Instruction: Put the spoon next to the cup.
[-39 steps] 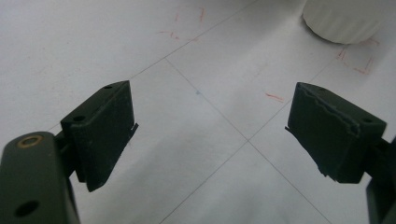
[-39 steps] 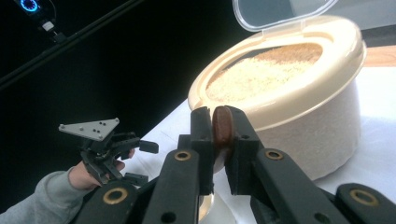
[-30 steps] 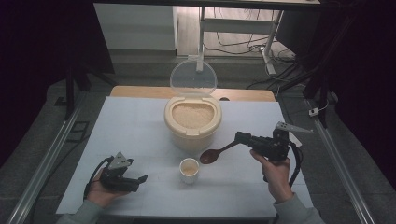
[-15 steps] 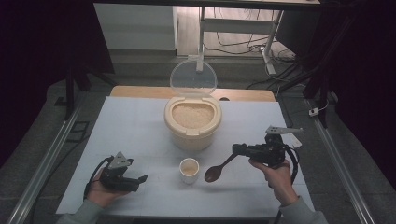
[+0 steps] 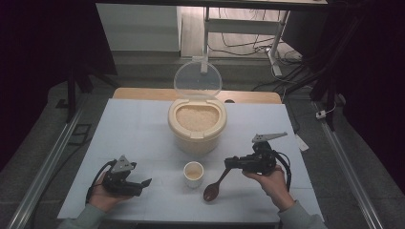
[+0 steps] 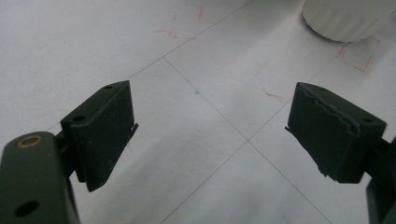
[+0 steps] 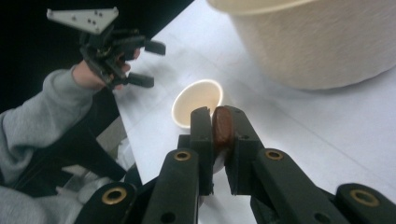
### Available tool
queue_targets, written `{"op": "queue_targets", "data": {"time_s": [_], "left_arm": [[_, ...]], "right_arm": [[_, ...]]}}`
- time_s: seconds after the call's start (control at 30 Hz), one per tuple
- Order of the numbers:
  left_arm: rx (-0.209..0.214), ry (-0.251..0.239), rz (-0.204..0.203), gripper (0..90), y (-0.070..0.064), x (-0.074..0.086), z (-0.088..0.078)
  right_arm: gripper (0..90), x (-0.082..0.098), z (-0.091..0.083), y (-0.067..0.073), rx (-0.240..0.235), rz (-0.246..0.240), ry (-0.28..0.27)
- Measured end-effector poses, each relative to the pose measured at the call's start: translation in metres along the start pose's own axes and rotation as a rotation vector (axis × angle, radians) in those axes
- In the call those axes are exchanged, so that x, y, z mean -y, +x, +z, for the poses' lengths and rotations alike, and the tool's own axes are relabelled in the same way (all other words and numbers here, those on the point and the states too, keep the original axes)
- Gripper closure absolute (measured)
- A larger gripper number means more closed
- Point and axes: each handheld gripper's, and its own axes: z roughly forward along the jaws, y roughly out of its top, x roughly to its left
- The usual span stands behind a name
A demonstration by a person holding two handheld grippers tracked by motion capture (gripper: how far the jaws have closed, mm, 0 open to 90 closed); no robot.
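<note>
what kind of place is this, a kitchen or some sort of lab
Most likely a lab or recording workspace, not a kitchen: a white table marked with grid lines, loose cables on the floor behind it, and metal rails alongside. The rice container and small cup look like props.

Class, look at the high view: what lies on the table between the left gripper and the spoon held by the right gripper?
The small cup stands between the left gripper and the spoon; otherwise that stretch of table is bare.

Dim room — white table [image 5: 143,124] (cabled floor [image 5: 239,47])
</note>
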Motion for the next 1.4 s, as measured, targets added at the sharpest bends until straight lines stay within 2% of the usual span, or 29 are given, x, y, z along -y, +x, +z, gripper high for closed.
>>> {"op": "queue_targets", "data": {"time_s": [0.23,0.43,0.53,0.73,0.8,0.97,1.4], "left_arm": [[-0.004,0.0,-0.004,14.6,0.0,0.0,0.0],[-0.004,0.004,0.001,14.5,0.0,0.0,0.0],[-0.004,0.003,-0.001,14.6,0.0,0.0,0.0],[-0.002,0.008,0.0,14.5,0.0,0.0,0.002],[-0.003,0.01,0.003,14.5,0.0,0.0,0.002],[-0.002,0.01,0.002,14.5,0.0,0.001,0.002],[0.001,0.011,0.001,14.5,0.0,0.001,0.002]], "right_arm": [[82.5,0.001,0.013,0.001,-0.012,-0.015,0.063],[81.7,0.0,0.016,-0.002,-0.014,-0.011,0.062],[79.9,0.0,0.018,-0.005,0.013,-0.023,0.066],[77.2,-0.002,0.024,-0.013,0.02,-0.044,0.056],[75.8,-0.003,0.028,-0.015,0.037,-0.063,0.058],[73.6,-0.005,0.038,-0.023,0.048,-0.056,0.058],[63.2,-0.004,0.068,-0.052,0.139,-0.027,0.097]]}}
